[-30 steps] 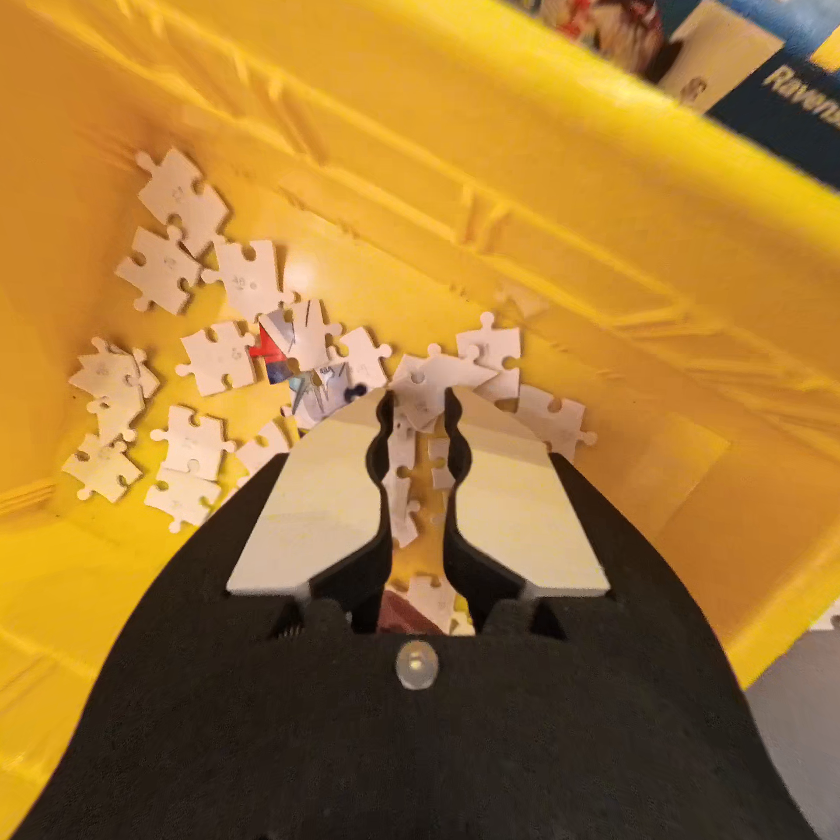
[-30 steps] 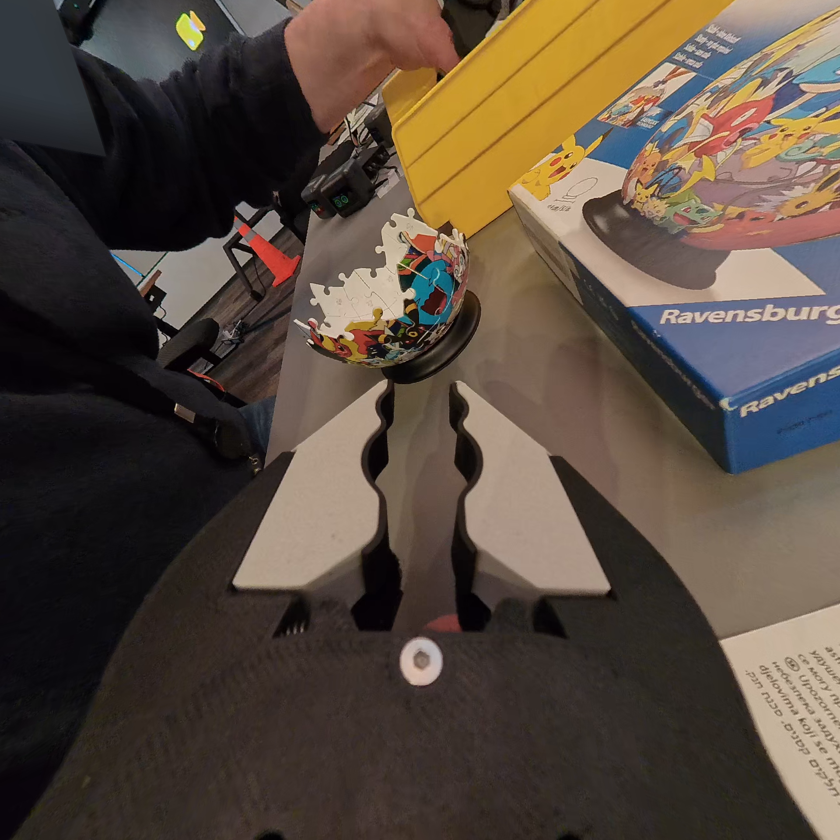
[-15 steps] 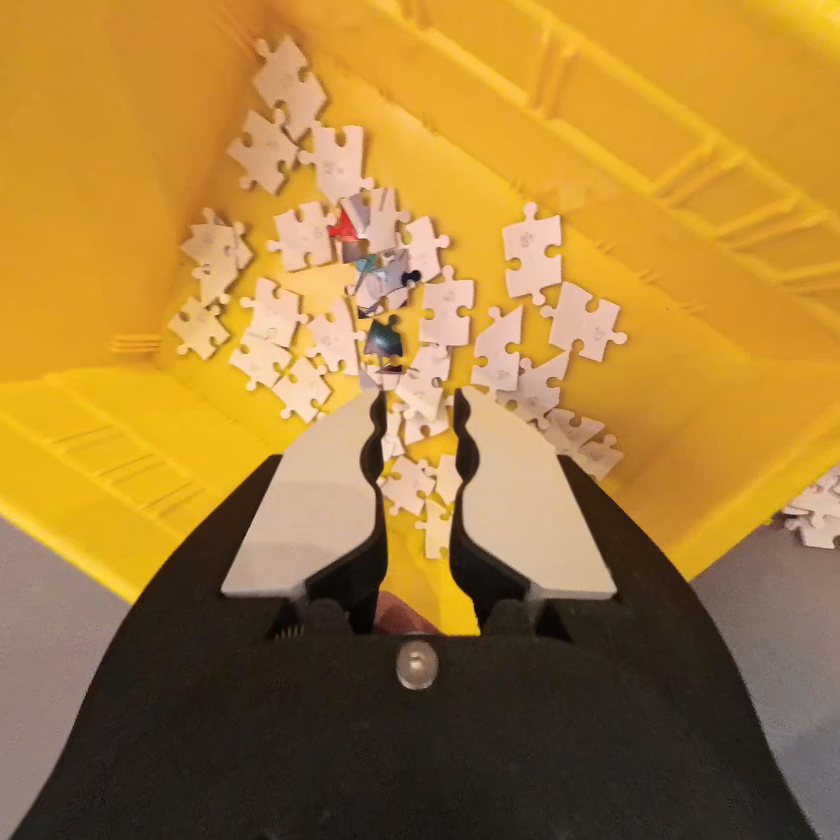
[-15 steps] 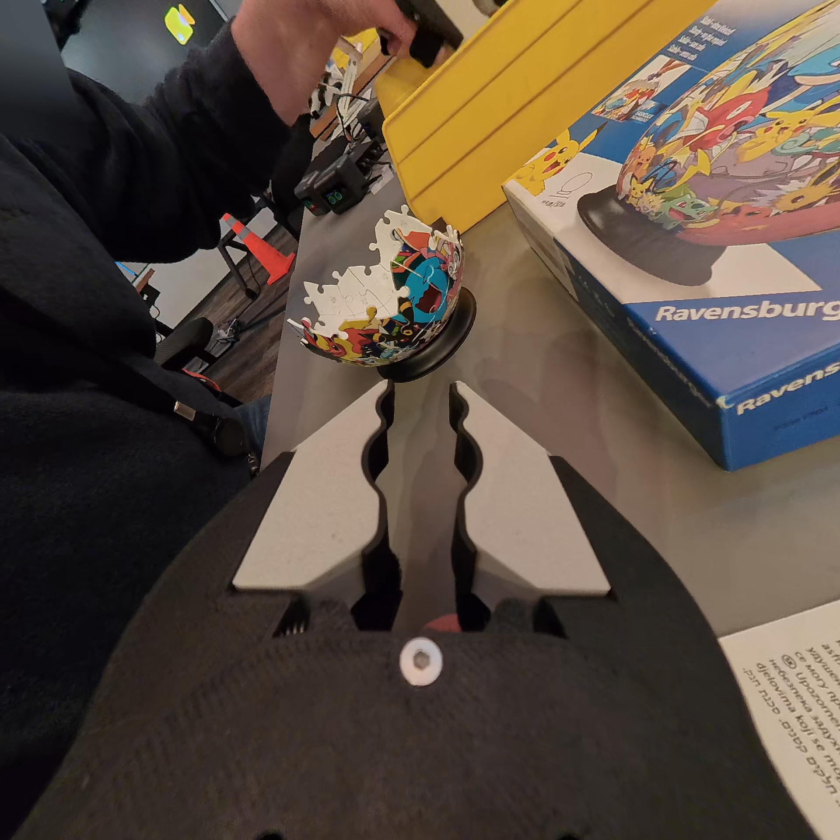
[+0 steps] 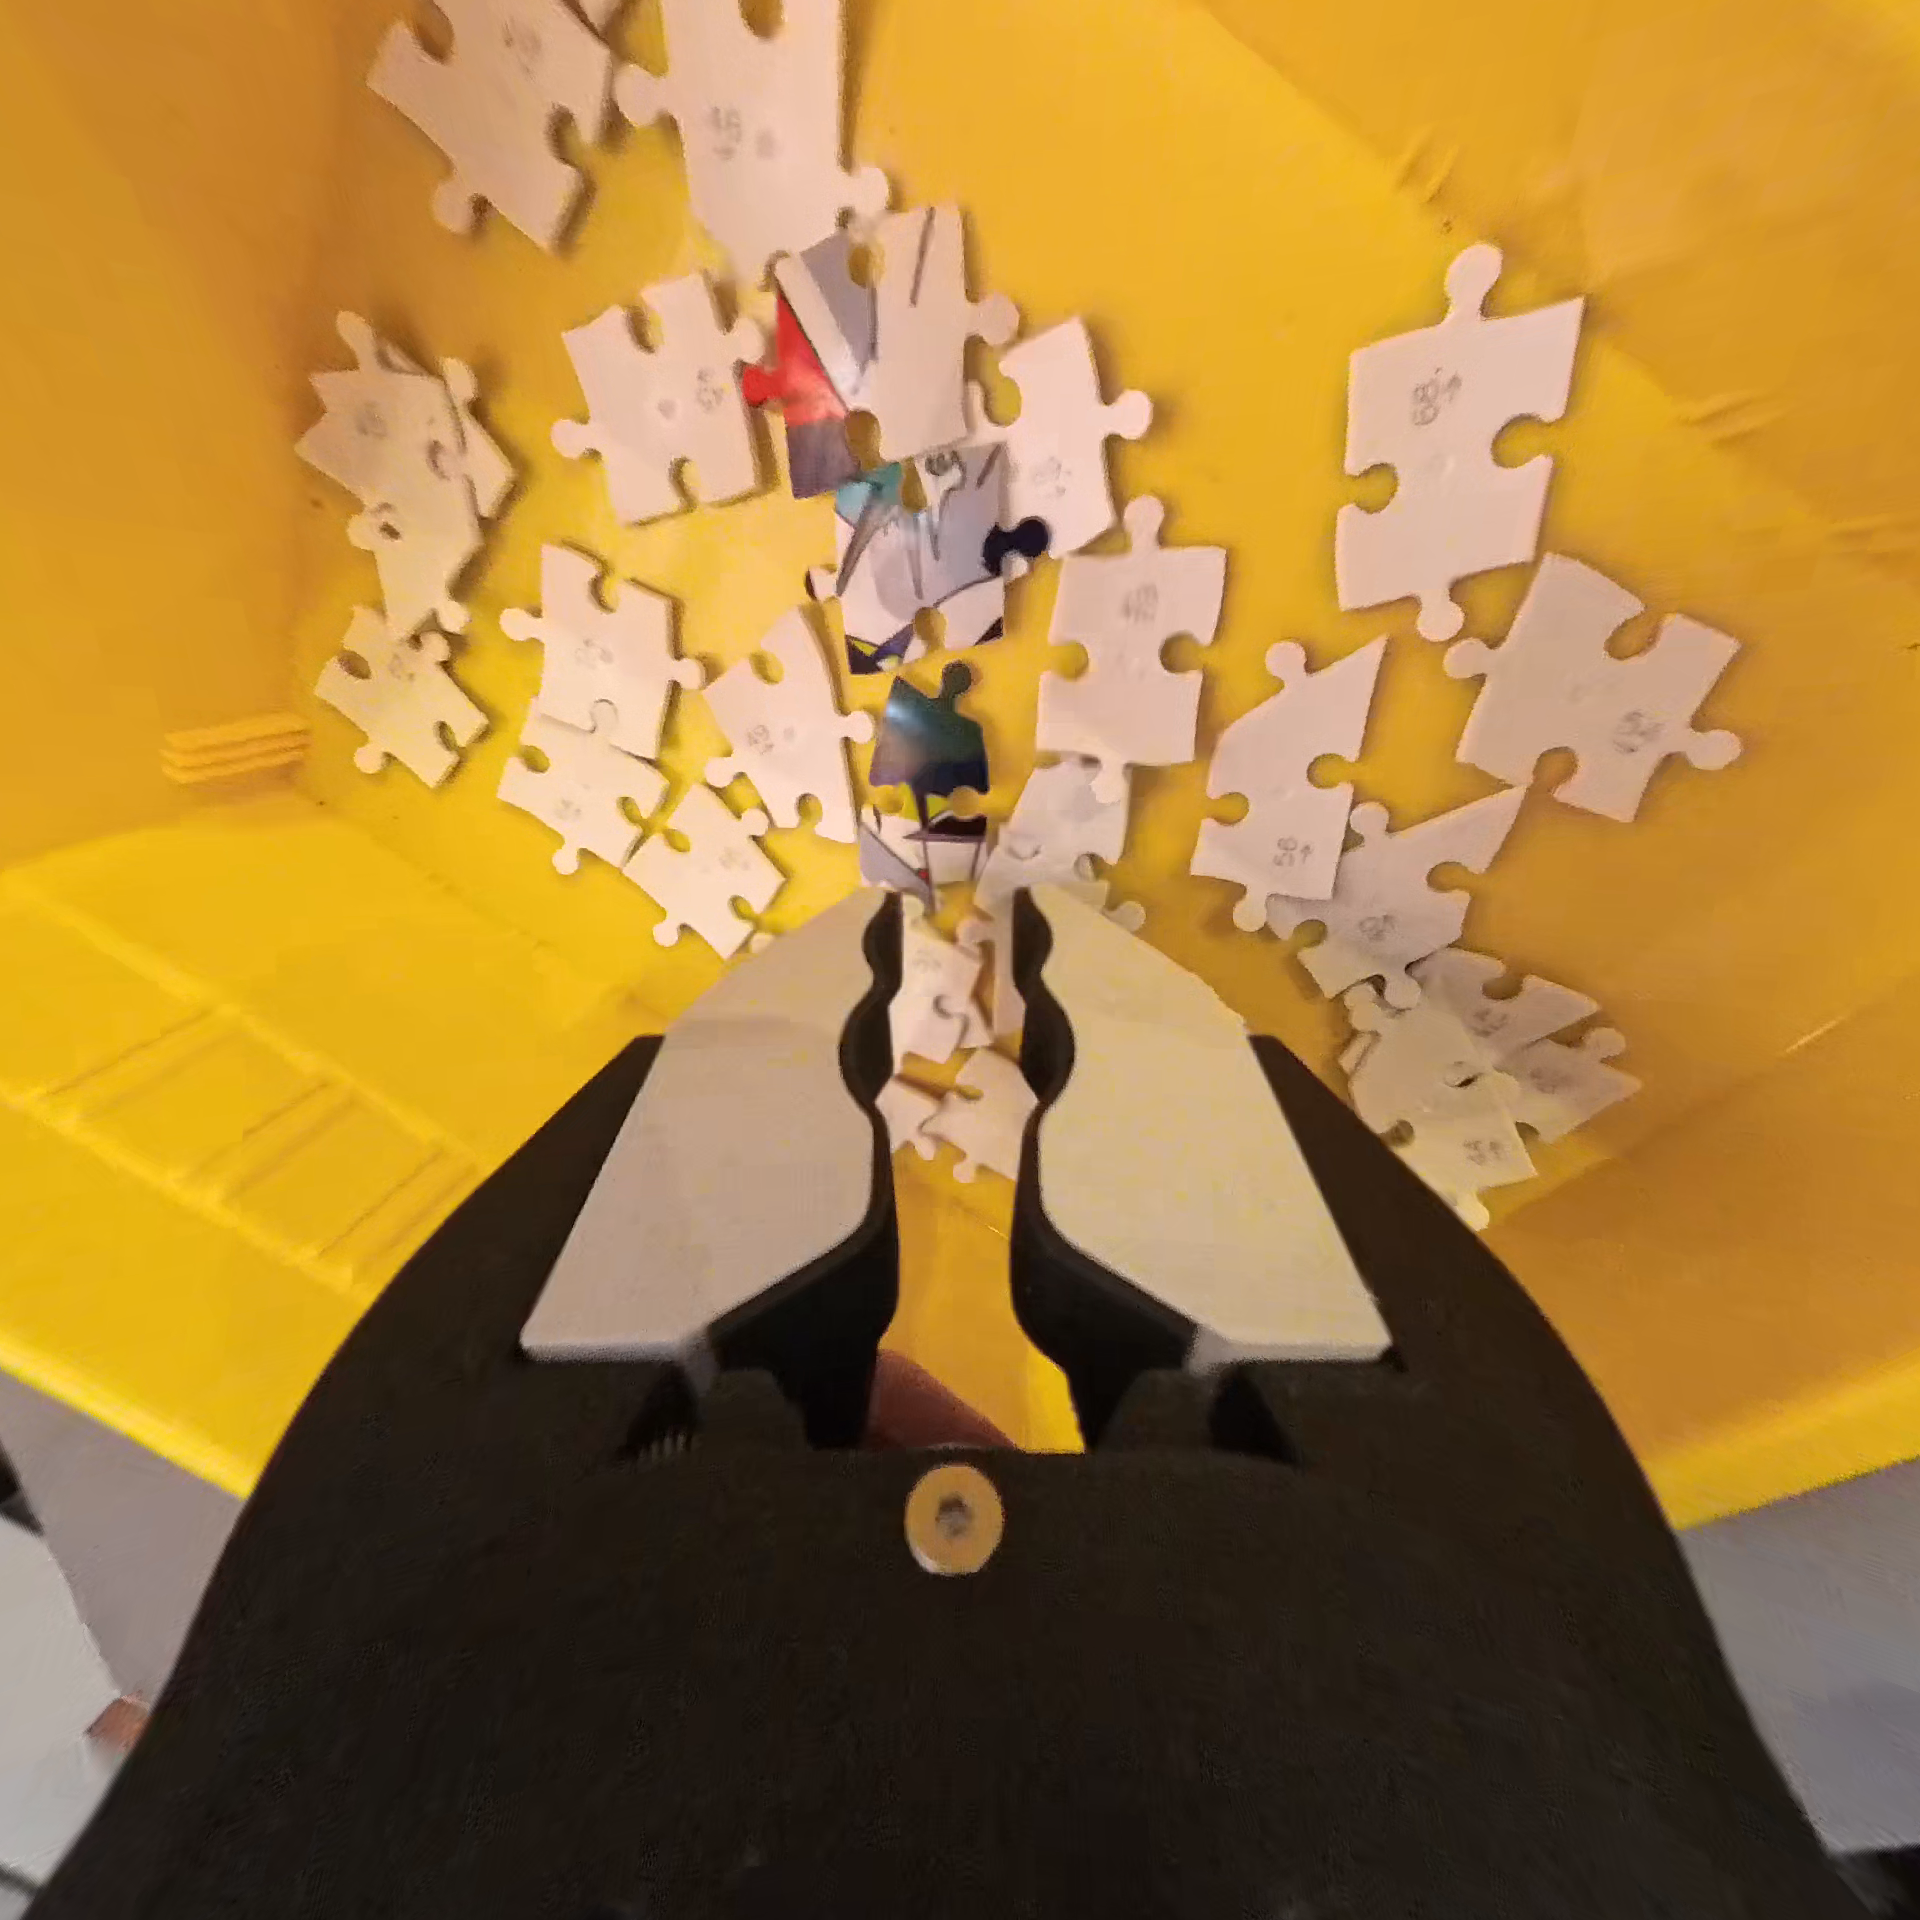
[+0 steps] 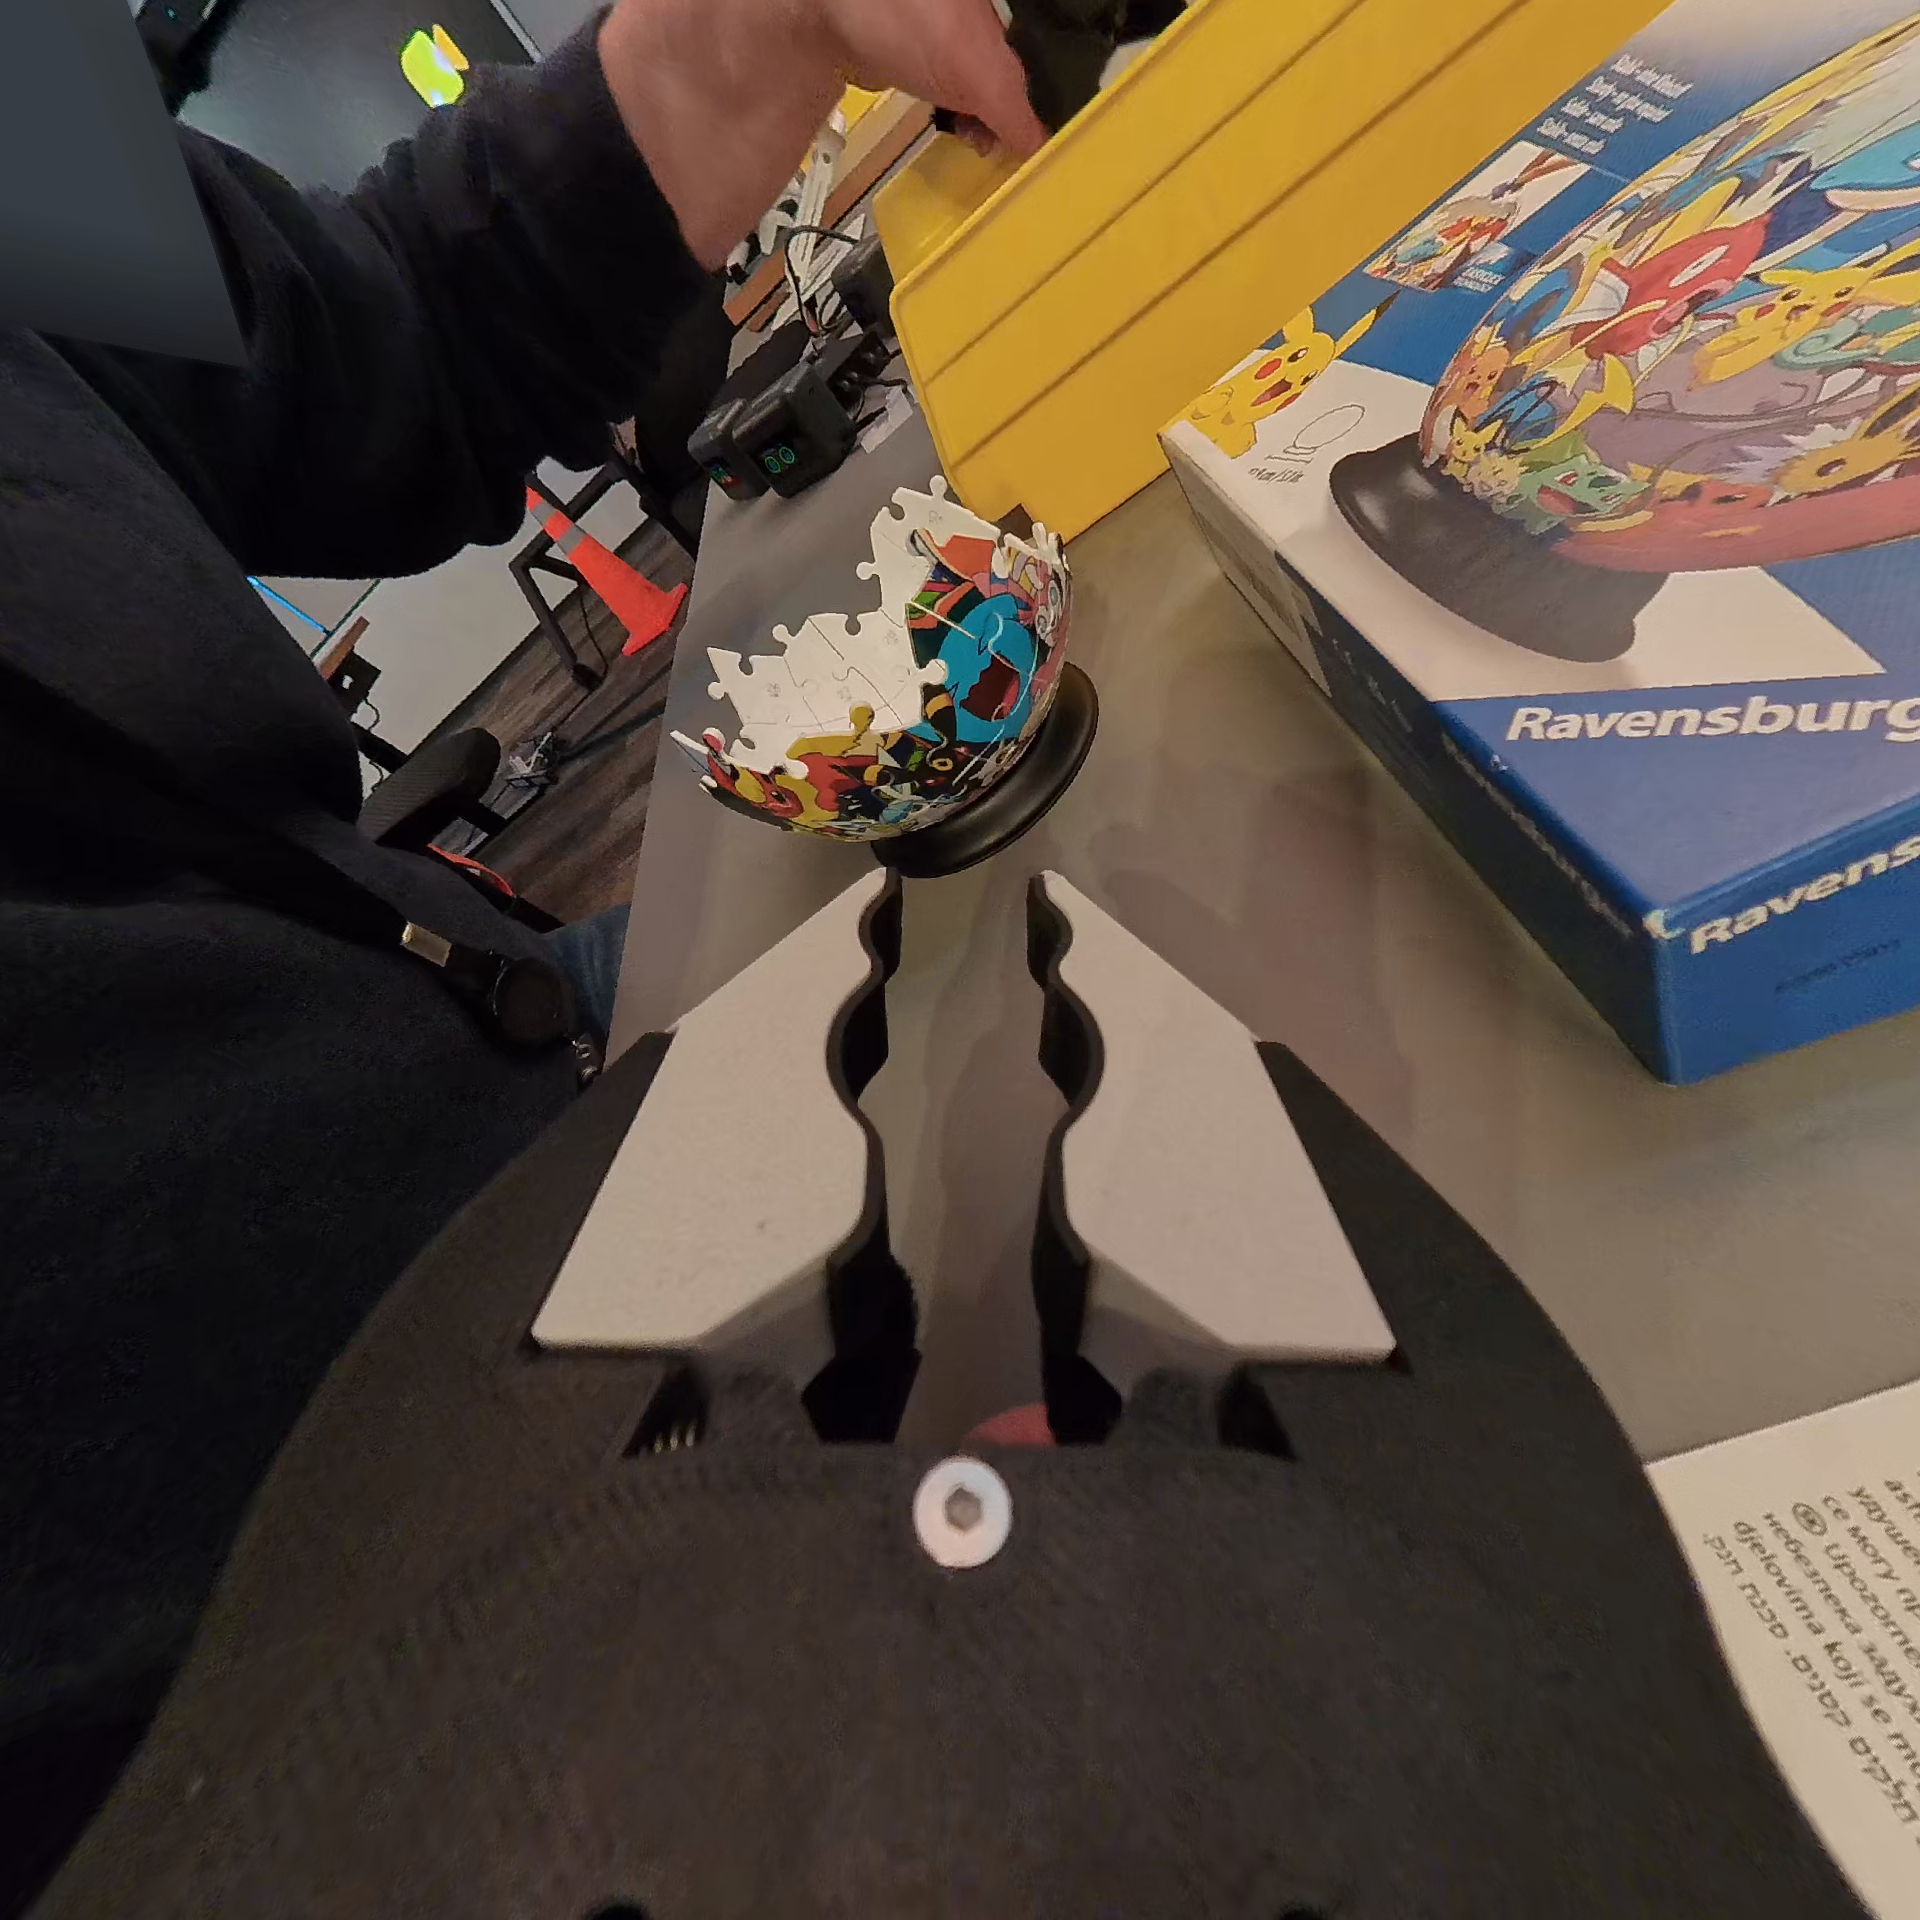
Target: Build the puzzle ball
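Note:
The half-built puzzle ball [image 6: 894,691] sits tilted on its black stand [image 6: 1013,805] on the grey table, just beyond my right gripper [image 6: 961,894], which is open and empty. My left gripper [image 5: 948,909] is open and empty, pointing down into the yellow bin [image 5: 260,1091]. Several loose puzzle pieces [image 5: 1132,644] lie on the bin floor, mostly white side up, with a few colourful ones [image 5: 930,743] in the middle. The tips hover over the near pieces.
In the right wrist view the yellow bin [image 6: 1174,249] stands behind the ball, a person's hand [image 6: 821,94] at its rim. The blue puzzle box [image 6: 1621,644] lies to the right. A printed paper sheet [image 6: 1829,1621] lies at the lower right. Left tips to right tips: about 35 centimetres.
My left gripper has drawn back and then moved down closer to the pieces in the bin, which now look larger. The right gripper and ball have hardly moved.

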### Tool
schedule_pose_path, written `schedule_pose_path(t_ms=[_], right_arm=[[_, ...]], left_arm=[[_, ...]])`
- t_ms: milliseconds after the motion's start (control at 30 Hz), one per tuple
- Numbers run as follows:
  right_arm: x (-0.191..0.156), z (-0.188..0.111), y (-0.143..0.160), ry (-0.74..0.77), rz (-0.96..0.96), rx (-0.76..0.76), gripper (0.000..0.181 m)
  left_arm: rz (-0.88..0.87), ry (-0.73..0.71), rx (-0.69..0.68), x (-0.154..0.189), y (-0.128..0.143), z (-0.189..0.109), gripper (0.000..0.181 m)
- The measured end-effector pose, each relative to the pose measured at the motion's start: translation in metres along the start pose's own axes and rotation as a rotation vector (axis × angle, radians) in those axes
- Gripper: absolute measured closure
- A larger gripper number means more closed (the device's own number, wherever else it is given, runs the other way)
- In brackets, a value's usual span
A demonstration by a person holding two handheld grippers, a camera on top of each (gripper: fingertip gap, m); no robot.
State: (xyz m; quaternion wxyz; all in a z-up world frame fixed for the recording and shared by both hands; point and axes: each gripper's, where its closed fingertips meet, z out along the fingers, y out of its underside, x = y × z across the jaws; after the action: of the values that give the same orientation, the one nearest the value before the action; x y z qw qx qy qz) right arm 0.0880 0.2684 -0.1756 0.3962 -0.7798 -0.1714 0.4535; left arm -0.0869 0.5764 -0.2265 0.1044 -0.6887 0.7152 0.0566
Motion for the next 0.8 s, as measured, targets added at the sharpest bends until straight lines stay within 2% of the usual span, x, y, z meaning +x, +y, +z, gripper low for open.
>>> schedule_pose_path(t_ms=[33,100,233,433,633,667,700,767,800], right_arm=[[0.000,0.000,0.000,-0.002,-0.001,0.001,0.158],[-0.001,0.000,0.000,-0.005,-0.001,0.003,0.158],[-0.002,-0.001,-0.001,-0.014,-0.003,0.008,0.158],[-0.003,-0.001,-0.001,-0.019,-0.004,0.009,0.158],[-0.003,-0.001,-0.001,-0.019,-0.006,0.011,0.158],[-0.003,-0.001,-0.002,-0.019,-0.006,0.012,0.158],[-0.003,-0.001,-0.002,-0.020,-0.006,0.013,0.158],[-0.003,-0.002,-0.002,-0.022,-0.006,0.014,0.158],[-0.004,-0.002,-0.002,-0.024,-0.006,0.015,0.158]], left_arm=[[0.003,0.004,-0.003,0.002,-0.001,0.002,0.167],[0.011,0.010,-0.018,0.004,0.000,0.001,0.165],[0.059,0.119,-0.045,0.023,0.005,-0.009,0.153],[-0.051,0.013,0.042,-0.014,-0.006,-0.030,0.151],[0.085,-0.012,-0.066,-0.003,-0.005,0.003,0.148],[0.084,-0.006,-0.046,-0.001,-0.010,0.006,0.156],[0.071,-0.007,-0.019,-0.001,-0.016,0.006,0.155],[0.052,-0.021,-0.024,-0.005,-0.016,0.008,0.167],[0.051,-0.038,-0.020,-0.008,-0.016,0.009,0.168]])
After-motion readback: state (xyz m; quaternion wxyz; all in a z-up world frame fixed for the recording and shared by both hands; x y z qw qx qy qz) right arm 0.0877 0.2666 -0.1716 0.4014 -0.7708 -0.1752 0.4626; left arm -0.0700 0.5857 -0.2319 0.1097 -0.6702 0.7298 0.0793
